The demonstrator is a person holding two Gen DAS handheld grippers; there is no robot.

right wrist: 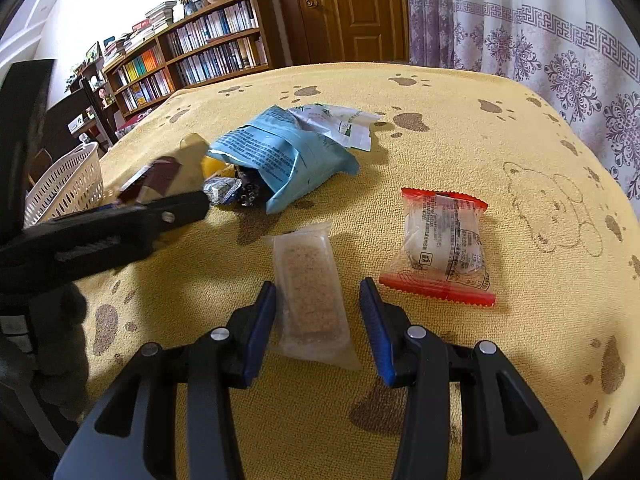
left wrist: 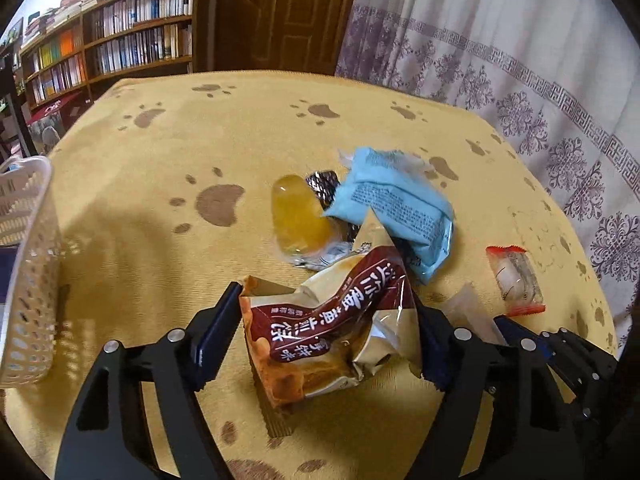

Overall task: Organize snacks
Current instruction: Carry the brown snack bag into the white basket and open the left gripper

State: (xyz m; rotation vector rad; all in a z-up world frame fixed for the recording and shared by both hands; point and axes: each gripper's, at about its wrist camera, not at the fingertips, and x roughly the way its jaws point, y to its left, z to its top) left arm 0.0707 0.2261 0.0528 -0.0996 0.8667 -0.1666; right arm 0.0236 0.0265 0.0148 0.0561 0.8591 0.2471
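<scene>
Paw-print yellow cloth (right wrist: 460, 152); bookshelf (right wrist: 192, 60) behind. Left gripper (left wrist: 328, 320) clamps brown packet (left wrist: 320, 332); right gripper (right wrist: 318, 316) open, straddling clear bar (right wrist: 312, 292).

White basket (left wrist: 28, 264) cut off at left edge; dark wrapper (left wrist: 322, 188) mostly hidden under blue packet (left wrist: 392, 208).

We see our right gripper (right wrist: 318, 322) low over the yellow cloth (right wrist: 460, 152), its blue-padded fingers (right wrist: 260, 328) spread to either side of a clear-wrapped cracker bar (right wrist: 314, 294) without touching it. Just right lies a red-edged packet (right wrist: 442, 246). Farther back a blue bag (right wrist: 280, 156) tops a small pile. At left the left gripper (right wrist: 176, 196) seems to pinch a brown packet (right wrist: 154, 180), blurred, near a white basket (right wrist: 68, 184).
</scene>
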